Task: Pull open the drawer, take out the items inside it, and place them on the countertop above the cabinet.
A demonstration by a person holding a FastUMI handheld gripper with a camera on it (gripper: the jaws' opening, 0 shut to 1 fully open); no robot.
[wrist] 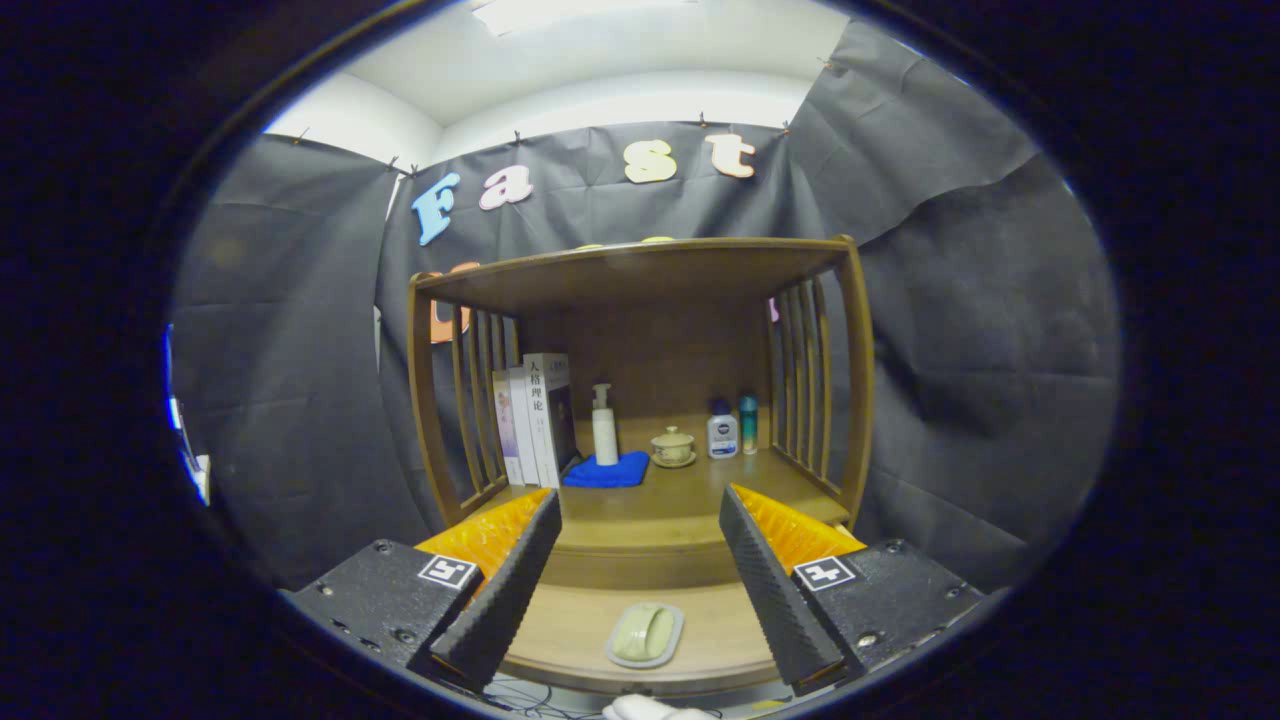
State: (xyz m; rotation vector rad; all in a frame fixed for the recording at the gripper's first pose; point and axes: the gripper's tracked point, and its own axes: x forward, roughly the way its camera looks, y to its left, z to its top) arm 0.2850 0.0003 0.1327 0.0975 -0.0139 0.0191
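A pale green soap bar on a light oval dish (645,634) lies on the floor of the pulled-out wooden drawer (560,625), low between my two fingers. My gripper (640,497) stands open above the drawer, with nothing between its fingers and its tips level with the front of the countertop (650,515). The drawer's front edge is partly hidden below, where a small white object (640,708) shows.
At the back of the countertop stand several books (535,418), a white pump bottle (604,425) on a blue cloth (608,470), a lidded cup on a saucer (673,447), and two small bottles (733,428). Slatted wooden sides and a top board enclose the shelf.
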